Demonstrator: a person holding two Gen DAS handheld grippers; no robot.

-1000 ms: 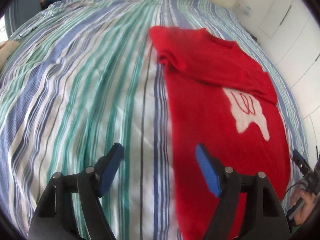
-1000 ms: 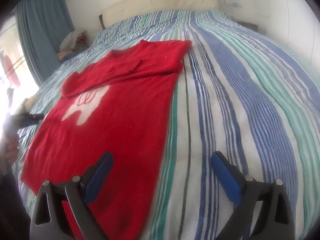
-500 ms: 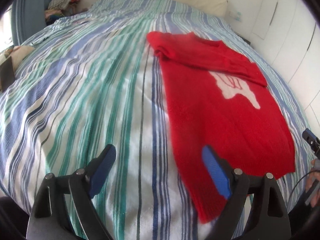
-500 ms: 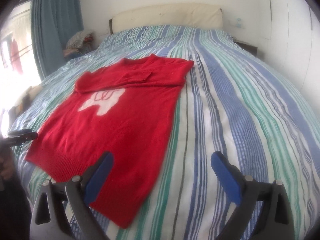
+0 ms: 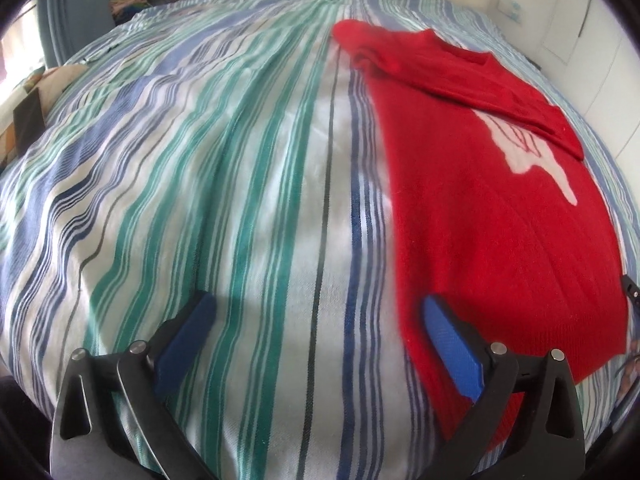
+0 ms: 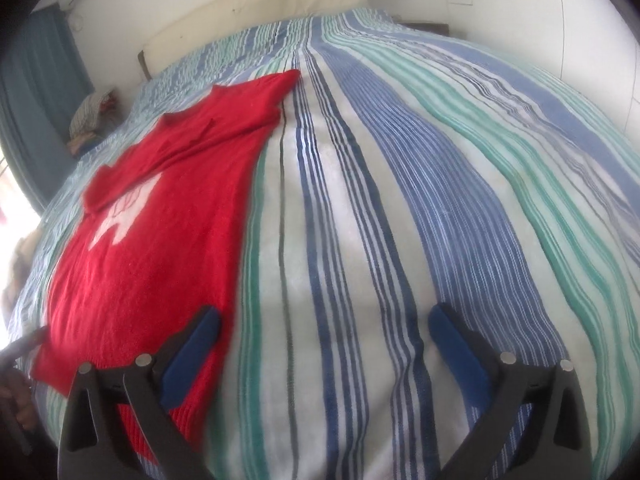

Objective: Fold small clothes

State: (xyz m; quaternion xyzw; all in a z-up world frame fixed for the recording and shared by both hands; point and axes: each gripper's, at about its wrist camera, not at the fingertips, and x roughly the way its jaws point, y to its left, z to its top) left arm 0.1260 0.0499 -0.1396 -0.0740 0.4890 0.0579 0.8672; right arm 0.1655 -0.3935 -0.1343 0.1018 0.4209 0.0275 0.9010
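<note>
Striped bedding in blue, green and white is spread over the whole bed, with a cream headboard seen at its far end; a red sweater with a white motif is laid flat on it, sleeves folded across the chest; the left gripper has just been opened wide, nothing pinched, one pad over the sweater's hem corner; the right gripper is likewise spread wide and empty.

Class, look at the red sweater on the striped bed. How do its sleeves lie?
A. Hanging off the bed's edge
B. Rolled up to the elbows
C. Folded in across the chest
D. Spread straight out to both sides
C: both sleeves of the red sweater lie folded across its chest, over the top of the white design.
</note>
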